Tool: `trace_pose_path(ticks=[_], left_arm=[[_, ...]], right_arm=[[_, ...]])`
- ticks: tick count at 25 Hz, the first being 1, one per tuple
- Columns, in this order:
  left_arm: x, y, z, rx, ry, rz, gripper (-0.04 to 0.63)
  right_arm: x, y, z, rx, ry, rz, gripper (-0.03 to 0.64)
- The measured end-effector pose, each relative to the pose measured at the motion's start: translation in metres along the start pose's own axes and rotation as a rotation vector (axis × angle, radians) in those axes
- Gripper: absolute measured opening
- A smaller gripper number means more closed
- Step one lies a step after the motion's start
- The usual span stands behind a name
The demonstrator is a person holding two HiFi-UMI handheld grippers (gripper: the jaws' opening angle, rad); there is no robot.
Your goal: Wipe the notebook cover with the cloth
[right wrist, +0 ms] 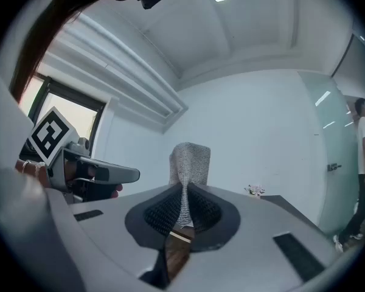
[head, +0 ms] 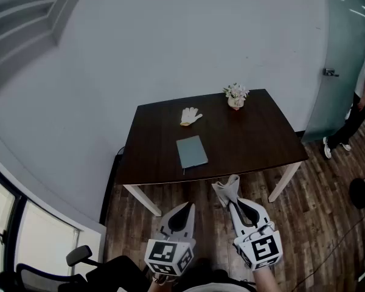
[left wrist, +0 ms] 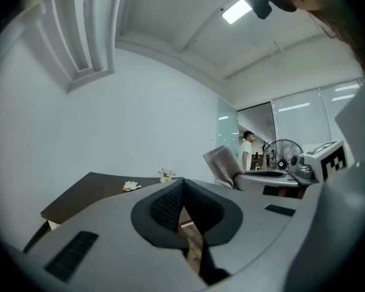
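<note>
Well, from the head view a dark wooden table (head: 255, 140) stands against a pale wall, and both my grippers hang short of its near edge, over the plank floor (head: 319, 202). The notebook (head: 191, 151) lies flat and closed near the table's front edge, left of the middle, its grey-green cover plain. Behind it lies a white work glove (head: 190, 115), and a small pot of flowers (head: 236, 95) stands at the back edge. Both are well apart from the notebook. A person (head: 360, 99) stands by a frosted glass door (head: 337, 53) at far right, and an office chair (head: 79, 257) shows at lower left. Nothing lies between my grippers and the notebook but the table edge.

From the left gripper view, my left gripper (left wrist: 181, 184) has its jaws closed tip to tip with nothing between them. Past them I see the table's corner with the glove and flowers small on it. My right gripper (left wrist: 274, 178) is just beside it, the cloth sticking up from its tips, with a standing fan (left wrist: 284, 152) behind.

From the right gripper view, my jaws are clamped on the cloth (right wrist: 190, 162). It is a grey knitted fold that rises upright between the pads and bends over at the top.
</note>
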State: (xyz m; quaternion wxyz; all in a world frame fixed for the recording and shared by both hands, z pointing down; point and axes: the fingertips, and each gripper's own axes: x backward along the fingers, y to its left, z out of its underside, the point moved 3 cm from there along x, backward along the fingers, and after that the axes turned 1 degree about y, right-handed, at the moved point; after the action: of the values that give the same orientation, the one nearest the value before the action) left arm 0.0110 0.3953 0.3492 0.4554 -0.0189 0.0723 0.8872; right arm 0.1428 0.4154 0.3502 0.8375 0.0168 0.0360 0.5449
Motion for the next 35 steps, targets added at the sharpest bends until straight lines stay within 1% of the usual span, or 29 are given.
trace_pose_path(ticks=[5, 12, 15, 19, 29, 35], left_arm=[[0.002, 0.012, 0.001, 0.001, 0.003, 0.012, 0.014], [0.0, 0.037, 0.003, 0.013, 0.009, 0.018, 0.014], [-0.001, 0.05, 0.002, 0.017, 0.012, 0.025, 0.014], [-0.004, 0.069, 0.001, 0.021, 0.011, 0.033, 0.014], [-0.015, 0.119, -0.005, 0.027, 0.009, 0.071, 0.014], [-0.022, 0.137, -0.008, 0.03, 0.007, 0.087, 0.014]], right_arm=[[-0.011, 0.007, -0.001, -0.003, 0.005, 0.013, 0.029], [-0.033, 0.018, 0.0, -0.013, -0.026, 0.014, 0.029], [-0.046, 0.021, -0.001, -0.015, -0.06, 0.024, 0.029], [-0.064, 0.028, -0.001, -0.017, -0.032, 0.027, 0.029], [-0.11, 0.043, -0.005, -0.019, -0.023, 0.057, 0.029], [-0.126, 0.045, -0.007, -0.013, -0.024, 0.079, 0.029]])
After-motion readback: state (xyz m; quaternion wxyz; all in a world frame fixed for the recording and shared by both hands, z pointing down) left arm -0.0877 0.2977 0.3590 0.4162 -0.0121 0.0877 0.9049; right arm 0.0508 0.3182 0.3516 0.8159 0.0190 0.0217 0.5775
